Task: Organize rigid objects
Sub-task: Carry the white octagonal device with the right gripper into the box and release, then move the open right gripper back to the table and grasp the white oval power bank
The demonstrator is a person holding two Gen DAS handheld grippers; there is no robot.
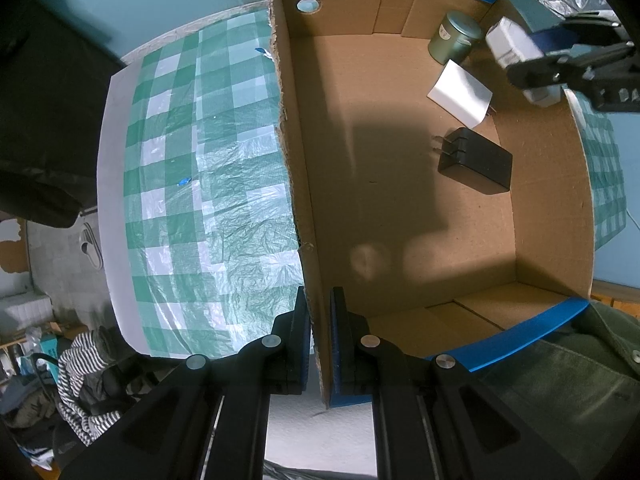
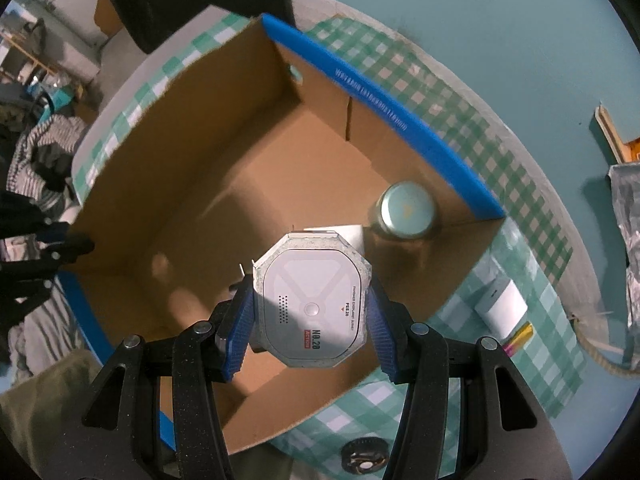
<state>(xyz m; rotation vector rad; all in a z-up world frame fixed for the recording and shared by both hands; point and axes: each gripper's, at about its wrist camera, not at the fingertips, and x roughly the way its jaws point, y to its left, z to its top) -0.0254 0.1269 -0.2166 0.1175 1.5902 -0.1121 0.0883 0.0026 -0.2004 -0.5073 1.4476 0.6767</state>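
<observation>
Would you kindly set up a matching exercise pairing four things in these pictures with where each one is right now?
Things:
1. green tin
2. black charger
3. white device
4. white cylinder

Places:
A. held in the right gripper above the box
B. on the checked cloth outside the box
C. standing in a corner of the box
D. lying flat on the box floor

Pairs: 1-C, 2-D, 3-A, 4-B

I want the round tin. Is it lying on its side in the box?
No, the green tin stands upright in a corner of the cardboard box, lid facing up.
</observation>
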